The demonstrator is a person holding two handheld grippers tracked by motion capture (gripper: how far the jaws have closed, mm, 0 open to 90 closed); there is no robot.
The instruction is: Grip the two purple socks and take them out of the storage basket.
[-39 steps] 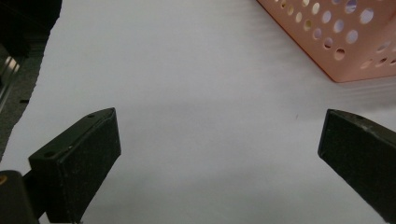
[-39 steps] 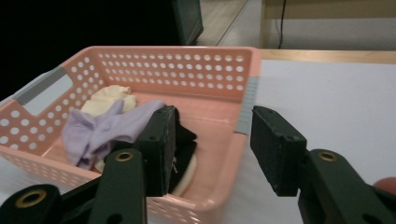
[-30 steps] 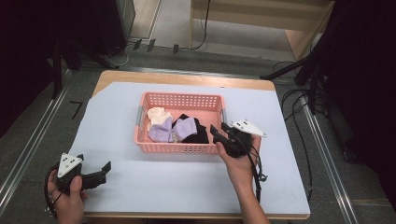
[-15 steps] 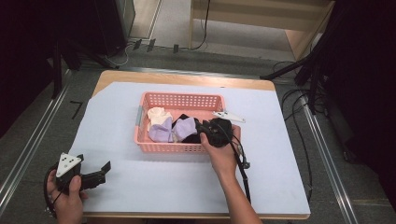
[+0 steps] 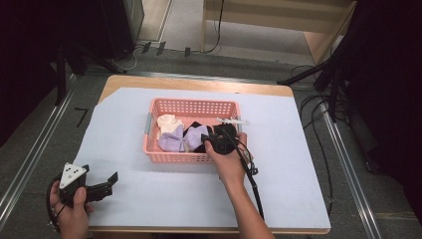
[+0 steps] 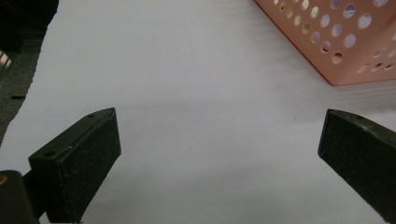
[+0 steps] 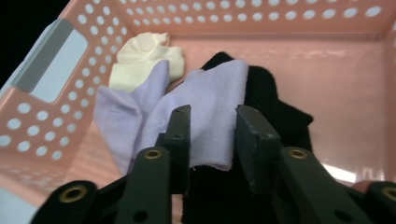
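A pink perforated basket [image 5: 191,103] [image 7: 280,18] stands mid-table and holds a cream sock [image 5: 166,123] [image 7: 140,56], a lavender sock [image 5: 171,142] [image 7: 210,102] and a black sock [image 5: 196,130] [image 7: 271,107]. My right gripper [image 5: 205,140] [image 7: 212,112] reaches into the basket from its right side, low over the socks. Its jaws have just been closing and stand narrow. The lavender sock's edge lies between them, and no pad visibly presses on it. My left gripper [image 5: 99,172] [image 6: 219,135] rests wide open over the white sheet at the front left, holding nothing.
A white sheet [image 5: 278,149] covers the wooden table. One corner of the basket [image 6: 336,42] stands ahead and to the right of the left gripper. A cable [image 5: 251,181] trails along the right forearm. Metal rails and floor cables lie beside the table.
The right gripper has moved left from beside the basket's right rim to over the socks inside it, and its jaws have narrowed. The left gripper has stayed in place.
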